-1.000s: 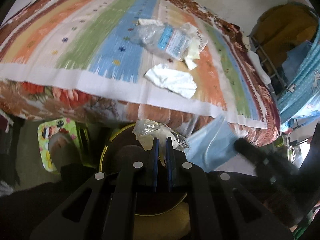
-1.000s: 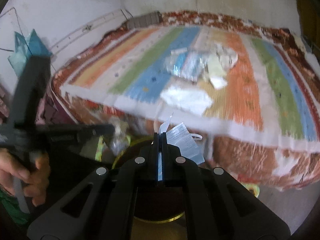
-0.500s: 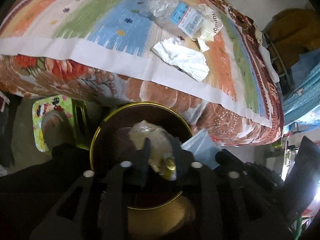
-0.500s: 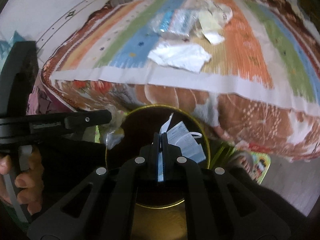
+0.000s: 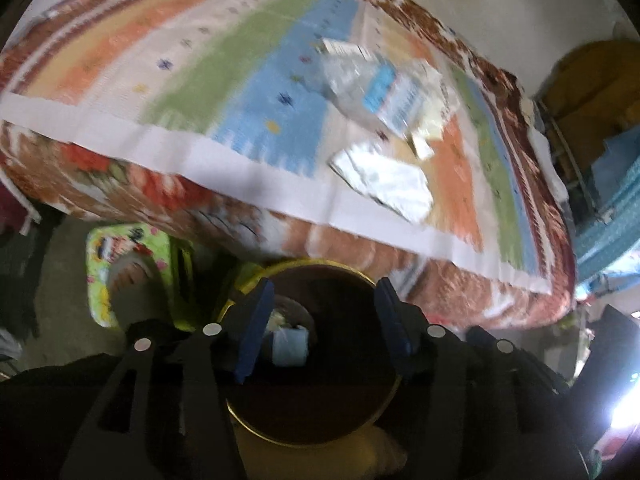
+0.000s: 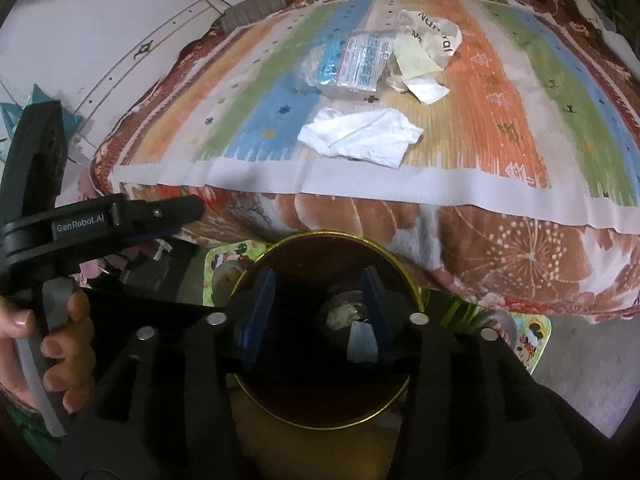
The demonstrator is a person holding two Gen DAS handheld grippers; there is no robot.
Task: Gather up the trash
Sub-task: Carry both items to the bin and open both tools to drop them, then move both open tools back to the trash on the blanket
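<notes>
A dark round bin with a gold rim [image 5: 256,426] [image 6: 416,292] stands on the floor before the bed. My left gripper [image 5: 322,322] is open and empty above it; a pale blue mask [image 5: 290,346] and crumpled plastic lie inside. My right gripper [image 6: 318,312] is open and empty over the bin, with the mask [image 6: 362,344] and plastic wad [image 6: 342,314] below. On the striped bedspread lie a white tissue [image 6: 360,138] [image 5: 388,182], a clear plastic packet with blue label [image 6: 352,62] [image 5: 376,88] and torn paper [image 6: 430,58].
The bed edge [image 6: 360,184] runs just behind the bin. A green patterned mat [image 5: 120,264] with the person's foot lies on the floor left of the bin. The left gripper body [image 6: 100,224] and hand show at the right wrist view's left. Blue cloth [image 5: 608,216] hangs at right.
Both grippers opened over the bin. The left one let go of the plastic wad and the right one let go of the mask; both pieces now lie in the bin.
</notes>
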